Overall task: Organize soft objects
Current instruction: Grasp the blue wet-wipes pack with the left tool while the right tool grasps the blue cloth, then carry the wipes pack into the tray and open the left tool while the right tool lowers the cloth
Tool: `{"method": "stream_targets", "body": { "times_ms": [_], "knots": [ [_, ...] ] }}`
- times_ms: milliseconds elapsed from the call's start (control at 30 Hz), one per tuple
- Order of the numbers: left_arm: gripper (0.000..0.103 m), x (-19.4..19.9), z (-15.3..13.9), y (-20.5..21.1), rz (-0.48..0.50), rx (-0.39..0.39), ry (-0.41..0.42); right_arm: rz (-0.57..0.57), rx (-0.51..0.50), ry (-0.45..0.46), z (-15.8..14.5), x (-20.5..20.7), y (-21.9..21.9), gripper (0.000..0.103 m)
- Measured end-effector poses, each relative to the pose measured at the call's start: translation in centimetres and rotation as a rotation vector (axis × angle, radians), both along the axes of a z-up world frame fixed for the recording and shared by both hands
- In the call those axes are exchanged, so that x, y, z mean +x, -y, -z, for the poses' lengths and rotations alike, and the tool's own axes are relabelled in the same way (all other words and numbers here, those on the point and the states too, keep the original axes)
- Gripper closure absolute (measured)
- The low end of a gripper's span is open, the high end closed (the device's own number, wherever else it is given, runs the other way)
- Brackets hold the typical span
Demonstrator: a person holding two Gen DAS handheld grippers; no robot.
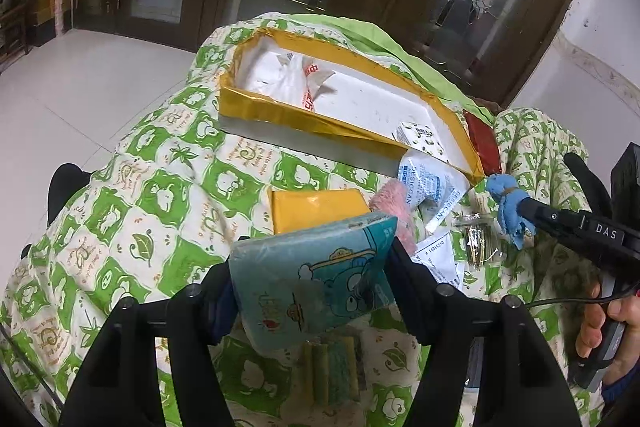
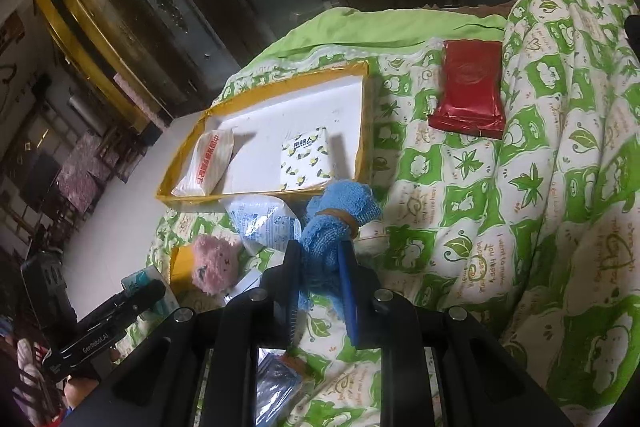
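Note:
My left gripper (image 1: 314, 267) is shut on a teal tissue packet (image 1: 320, 279) with a cartoon bear, held above the green-and-white quilt (image 1: 160, 195). In the right wrist view, my right gripper (image 2: 320, 263) is shut on a blue cloth bundle (image 2: 340, 219) tied with a brown band, just short of the yellow-rimmed tray (image 2: 362, 115). The left wrist view shows that bundle (image 1: 506, 203) at the tray's near right corner (image 1: 476, 175). Inside the tray lie a white bag packet (image 2: 206, 163) and a lemon-print tissue pack (image 2: 306, 159).
On the quilt between the grippers lie a pink plush (image 1: 390, 205), white desiccant sachets (image 1: 430, 185), a yellow packet (image 1: 316, 209) and a clear packet (image 1: 476, 239). A red packet (image 2: 468, 91) lies beyond the tray. Green rolls (image 1: 328, 367) sit under the left gripper. The floor drops off to the left.

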State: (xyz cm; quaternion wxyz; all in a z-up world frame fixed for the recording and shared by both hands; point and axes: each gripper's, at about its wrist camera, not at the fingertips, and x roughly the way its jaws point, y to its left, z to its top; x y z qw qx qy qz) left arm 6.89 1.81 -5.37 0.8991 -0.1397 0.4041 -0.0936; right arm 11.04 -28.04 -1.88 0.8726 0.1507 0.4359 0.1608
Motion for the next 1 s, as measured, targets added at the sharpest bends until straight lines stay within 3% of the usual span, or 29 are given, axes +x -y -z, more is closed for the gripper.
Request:
{"method": "stream_targets", "body": {
  "times_ms": [300,1000],
  "knots": [
    [0.038,-0.1,0.1,0.4,0.013,0.018,0.0,-0.037,-0.076,0.07,-0.8,-1.0,-1.3,0.083],
    [0.038,-0.1,0.0,0.5,0.014,0.017,0.003,-0.02,-0.05,0.069,-0.9,-1.0,-0.8,0.083]
  ]
}}
